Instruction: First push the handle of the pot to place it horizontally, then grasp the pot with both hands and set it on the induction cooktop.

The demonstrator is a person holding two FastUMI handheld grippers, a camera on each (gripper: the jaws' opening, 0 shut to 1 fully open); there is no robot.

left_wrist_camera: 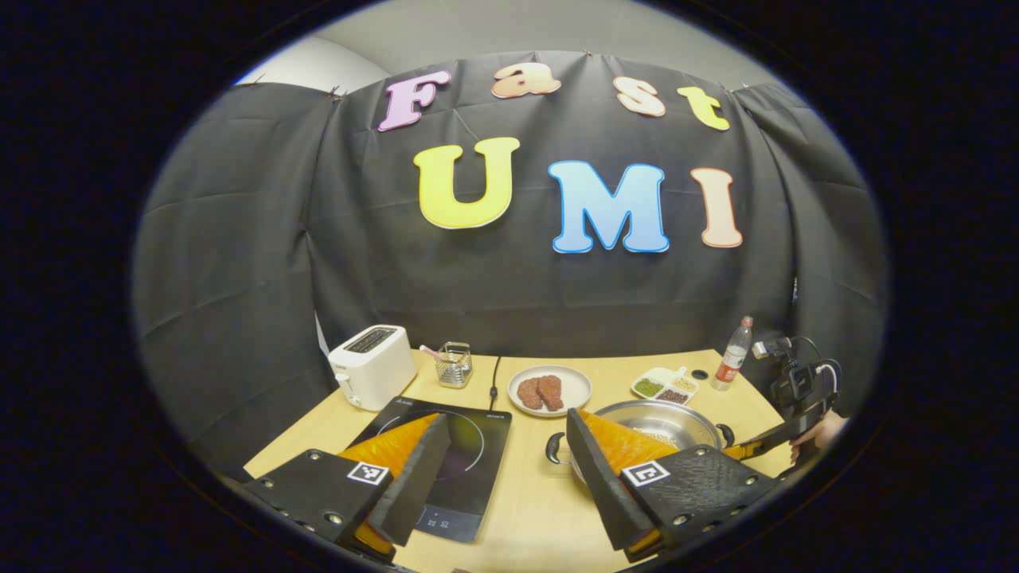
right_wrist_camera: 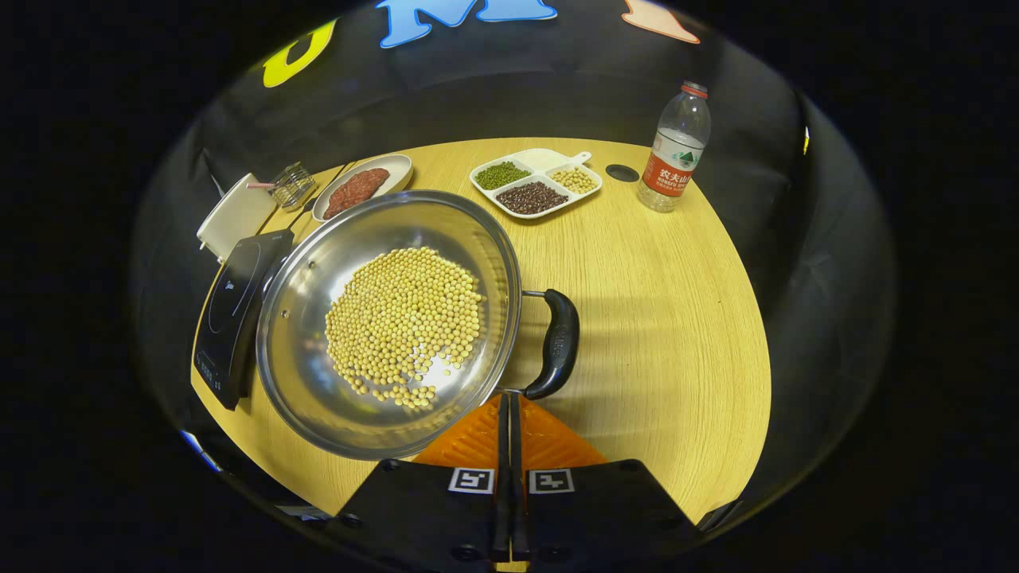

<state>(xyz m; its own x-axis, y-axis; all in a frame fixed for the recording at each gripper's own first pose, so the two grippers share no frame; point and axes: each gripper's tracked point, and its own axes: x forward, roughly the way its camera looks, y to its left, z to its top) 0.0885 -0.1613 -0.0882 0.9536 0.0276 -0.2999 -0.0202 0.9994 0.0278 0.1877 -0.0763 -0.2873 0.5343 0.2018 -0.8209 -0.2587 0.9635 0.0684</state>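
Beside the pot's handle (right_wrist_camera: 557, 342), your right gripper (right_wrist_camera: 509, 402) is clenched empty to nudge it; left gripper (left_wrist_camera: 509, 477) waits released.

The left gripper (left_wrist_camera: 501, 477) is hovering wide open above the table (left_wrist_camera: 529, 509), flanked by the induction cooktop (left_wrist_camera: 470, 454) and the pot (left_wrist_camera: 661, 422).

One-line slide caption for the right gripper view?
Closed right gripper beside the handle of a soybean-filled pot, with the cooktop beyond.
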